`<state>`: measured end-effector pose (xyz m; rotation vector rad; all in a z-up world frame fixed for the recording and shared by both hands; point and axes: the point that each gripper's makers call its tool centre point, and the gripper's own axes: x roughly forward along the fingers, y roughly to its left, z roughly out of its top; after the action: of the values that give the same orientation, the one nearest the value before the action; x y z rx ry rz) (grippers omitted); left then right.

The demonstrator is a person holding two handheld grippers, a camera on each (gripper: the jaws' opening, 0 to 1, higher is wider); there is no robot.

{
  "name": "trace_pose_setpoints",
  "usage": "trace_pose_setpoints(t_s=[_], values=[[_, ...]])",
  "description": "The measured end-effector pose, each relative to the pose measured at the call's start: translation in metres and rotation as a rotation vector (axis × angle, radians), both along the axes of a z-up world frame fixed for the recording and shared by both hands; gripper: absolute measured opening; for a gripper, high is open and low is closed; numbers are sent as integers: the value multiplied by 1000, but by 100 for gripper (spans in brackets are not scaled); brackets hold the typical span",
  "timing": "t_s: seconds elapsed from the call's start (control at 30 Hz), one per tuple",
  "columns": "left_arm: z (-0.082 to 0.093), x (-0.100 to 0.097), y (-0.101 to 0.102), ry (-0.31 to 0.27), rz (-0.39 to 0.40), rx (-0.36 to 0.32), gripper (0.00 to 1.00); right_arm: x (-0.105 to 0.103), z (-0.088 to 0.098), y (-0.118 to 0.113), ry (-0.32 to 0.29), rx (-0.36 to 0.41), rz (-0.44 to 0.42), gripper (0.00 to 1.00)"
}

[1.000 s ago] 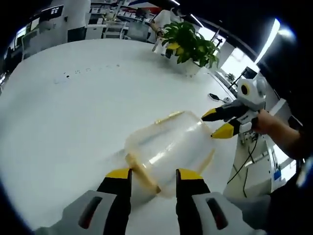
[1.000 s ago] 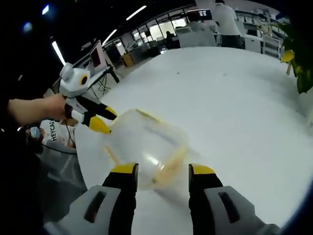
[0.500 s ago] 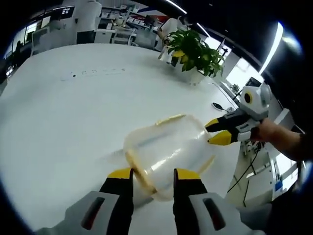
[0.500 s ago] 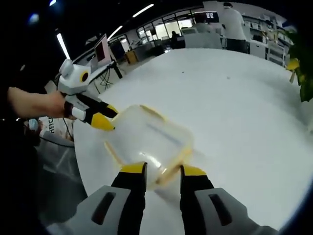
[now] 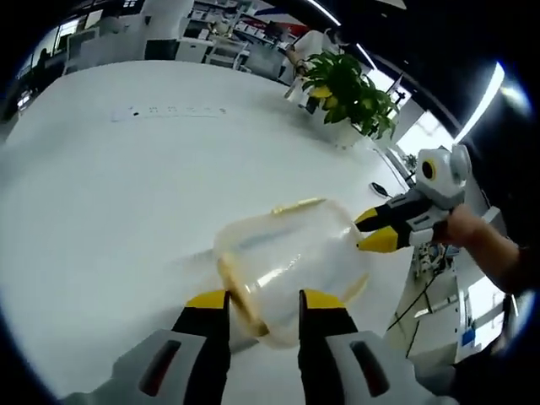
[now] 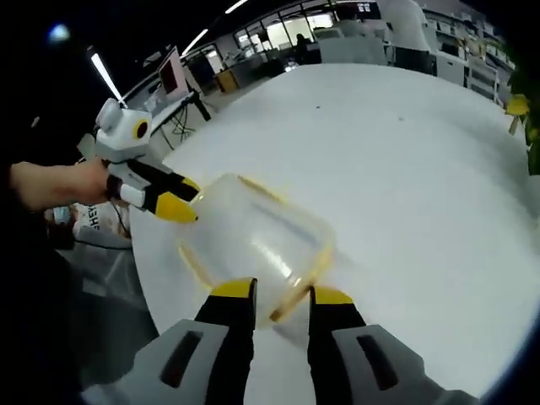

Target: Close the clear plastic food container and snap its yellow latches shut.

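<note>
The clear plastic container [image 5: 291, 253] lies on the white table [image 5: 110, 194], with yellow latches along its sides. In the left gripper view, my left gripper [image 5: 261, 305] holds the container's near end, its jaws narrowed on a yellow latch [image 5: 240, 294]. My right gripper [image 5: 377, 229], held by a hand, bites the far end. In the right gripper view the container [image 6: 253, 240] sits just ahead, and my right gripper [image 6: 280, 295] is shut on the yellow latch [image 6: 297, 287] at its near edge. My left gripper [image 6: 177, 201] touches the container's far left corner.
A potted green plant [image 5: 346, 84] stands at the back of the table, with a small dark object [image 5: 380, 190] beside it near the edge. The table edge [image 6: 148, 278] runs close to the container. Desks, monitors and people fill the office beyond.
Both pairs of jaws have narrowed on the container's ends, the right pair more than the left. The container has stayed in place between them.
</note>
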<state>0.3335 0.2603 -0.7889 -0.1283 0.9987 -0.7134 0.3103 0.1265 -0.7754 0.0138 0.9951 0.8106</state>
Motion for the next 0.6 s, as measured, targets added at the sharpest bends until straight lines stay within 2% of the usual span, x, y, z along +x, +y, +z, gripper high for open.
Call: trace_pose_setpoints(t_s=[0.07,0.1,0.2,0.27,0.3,0.33,0.4,0.43,0.5,0.6], values=[[1,-1,1,-21,15,7,26,0,0,0,0,1,1,21],[2,-1,0,-49,21,16,28,0,0,-1,-1,1,3,22],[4,-2,-1,-73,52,8,29,0,1,-2,-8,10,-9,22],[5,-1,-1,-103,42,21,29,0,2,-2,-18,7,-11,22],[8,2,1,-159,13,48,30,2,3,-2,-53,-18,9,23],[9,2,0,-184,3,65,30,3,4,-2,-70,-35,26,23],[10,0,-1,-191,16,67,30,2,5,-1,-81,-55,37,24],[11,0,0,-194,17,67,30,5,6,-2,-126,-74,77,24],[12,1,0,-213,8,72,31,5,5,-3,-126,-67,71,25],[16,3,0,-267,-47,116,32,6,6,-4,-152,-75,74,25]])
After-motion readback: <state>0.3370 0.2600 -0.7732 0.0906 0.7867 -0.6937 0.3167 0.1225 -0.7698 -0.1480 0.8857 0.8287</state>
